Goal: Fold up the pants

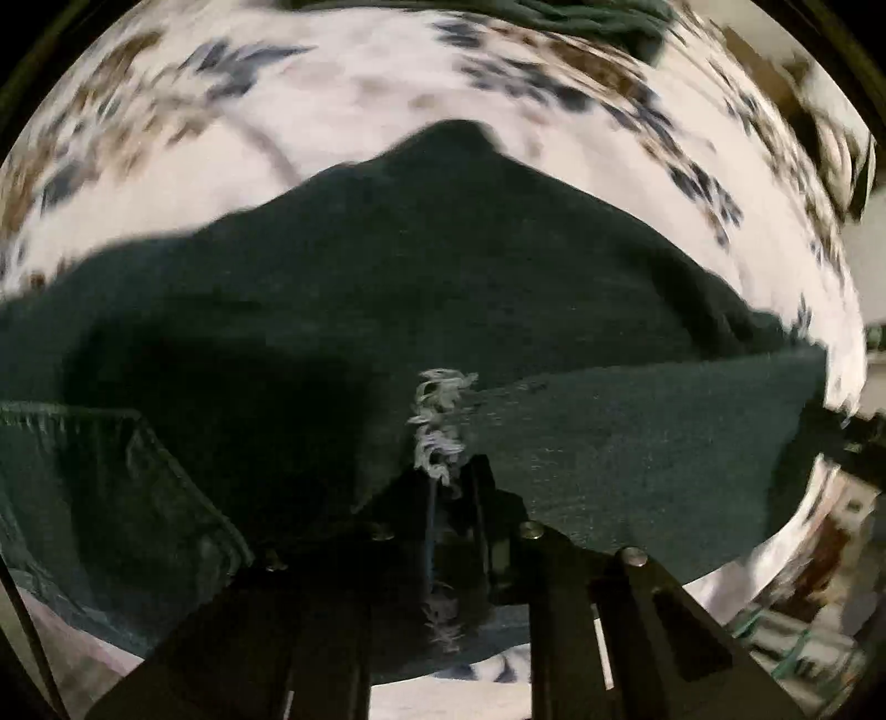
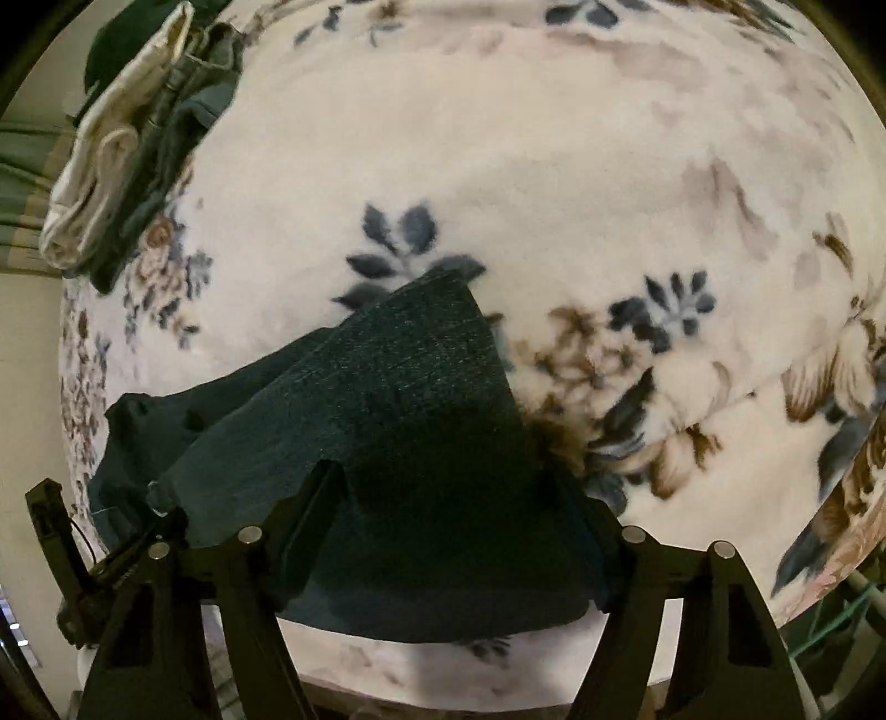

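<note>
Dark blue-green denim pants [image 1: 443,288] lie on a floral blanket [image 1: 343,94]. In the left wrist view my left gripper [image 1: 451,482] is shut on a frayed hem edge [image 1: 440,421] of the pants, and the cloth is lifted toward the camera. A seamed pocket part [image 1: 111,487] hangs at lower left. In the right wrist view my right gripper [image 2: 459,498] stands wide open, one finger on each side of the pants [image 2: 398,399], with the cloth between the fingers [image 2: 315,493]. The other gripper shows at the far left [image 2: 61,531].
A pile of other clothes, cream and dark green [image 2: 127,138], sits on the blanket [image 2: 498,166] at the back left. It also shows in the left wrist view as dark clothes [image 1: 581,22] at the top. The blanket's edge drops off at the right [image 2: 830,554].
</note>
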The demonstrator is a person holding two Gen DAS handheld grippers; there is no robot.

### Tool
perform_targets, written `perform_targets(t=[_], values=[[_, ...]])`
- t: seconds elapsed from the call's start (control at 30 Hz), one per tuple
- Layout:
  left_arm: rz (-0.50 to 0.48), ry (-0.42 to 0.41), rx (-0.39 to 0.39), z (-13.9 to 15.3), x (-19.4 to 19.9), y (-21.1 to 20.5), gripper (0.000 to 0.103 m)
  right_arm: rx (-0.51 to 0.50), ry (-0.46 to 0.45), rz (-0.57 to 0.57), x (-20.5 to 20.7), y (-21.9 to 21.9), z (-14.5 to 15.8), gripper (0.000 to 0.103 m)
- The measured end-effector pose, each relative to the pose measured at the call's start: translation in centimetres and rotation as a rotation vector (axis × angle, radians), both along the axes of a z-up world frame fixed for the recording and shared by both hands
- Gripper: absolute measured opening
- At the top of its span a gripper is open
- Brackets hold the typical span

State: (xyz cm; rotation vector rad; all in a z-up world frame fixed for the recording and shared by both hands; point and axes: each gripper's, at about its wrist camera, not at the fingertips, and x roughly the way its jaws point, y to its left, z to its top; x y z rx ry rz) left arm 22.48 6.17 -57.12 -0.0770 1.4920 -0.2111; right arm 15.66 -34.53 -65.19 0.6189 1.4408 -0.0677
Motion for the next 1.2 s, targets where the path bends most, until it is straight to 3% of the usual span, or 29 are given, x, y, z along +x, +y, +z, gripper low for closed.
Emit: perform_targets(t=[0.07, 0.13, 0.2, 0.27, 0.3, 0.33, 0.4, 0.53, 0.7, 0.87, 0.97, 1.03, 1.07, 1.13, 1.2], values=[[0.018, -0.001, -0.008, 0.8, -0.1, 0.3, 0.012, -0.026, 0.027, 0.01, 0.4, 0.3, 0.3, 0.077], [0.061, -0.011, -0.025, 2.4, -0.7, 1.3, 0.026, -0.045, 0.037, 0.022, 1.0, 1.1, 0.9, 0.077], [0.144, -0.043, -0.101, 4.4, -1.9, 3.5, 0.031, -0.07, 0.026, 0.032, 1.1, 1.9, 2.3, 0.077], [0.239, -0.06, -0.14, 5.8, -3.3, 6.1, 0.05, -0.087, -0.006, 0.052, 1.1, 3.2, 4.1, 0.077], [0.31, -0.055, -0.159, 6.2, -4.1, 8.1, 0.07, -0.089, -0.025, 0.062, 1.1, 4.1, 5.0, 0.077], [0.371, -0.057, -0.202, 6.5, -5.0, 10.0, 0.079, -0.086, -0.036, 0.068, 1.1, 4.6, 5.6, 0.077], [0.472, -0.093, -0.301, 6.8, -7.1, 13.5, 0.08, -0.043, -0.051, 0.083, 1.8, 6.7, 6.5, 0.077], [0.715, -0.165, -0.35, 5.8, -10.2, 20.5, 0.099, 0.041, -0.048, 0.139, 3.2, 11.2, 6.7, 0.077], [1.041, -0.204, -0.553, 1.1, -13.7, 26.6, 0.099, 0.103, -0.02, 0.189, 5.4, 16.1, 4.6, 0.077], [1.209, -0.198, -0.653, -2.9, -14.7, 29.1, 0.098, 0.133, 0.032, 0.166, 7.4, 18.6, 1.6, 0.077], [1.197, -0.237, -0.642, -1.3, -14.3, 29.8, 0.096, 0.121, 0.04, 0.164, 8.4, 19.5, 0.6, 0.077], [1.143, -0.319, -0.578, 0.8, -13.2, 29.5, 0.077, 0.119, 0.04, 0.166, 8.4, 19.5, 0.4, 0.077], [1.113, -0.333, -0.546, 1.4, -12.7, 29.5, 0.075, 0.116, 0.037, 0.173, 8.4, 19.6, 0.5, 0.077], [1.085, -0.328, -0.503, 1.5, -11.8, 29.4, 0.068, 0.111, 0.035, 0.182, 8.4, 19.6, 0.5, 0.077], [1.1, -0.309, -0.496, 0.5, -11.4, 29.6, 0.068, 0.106, 0.039, 0.19, 8.3, 19.5, 0.4, 0.077]])
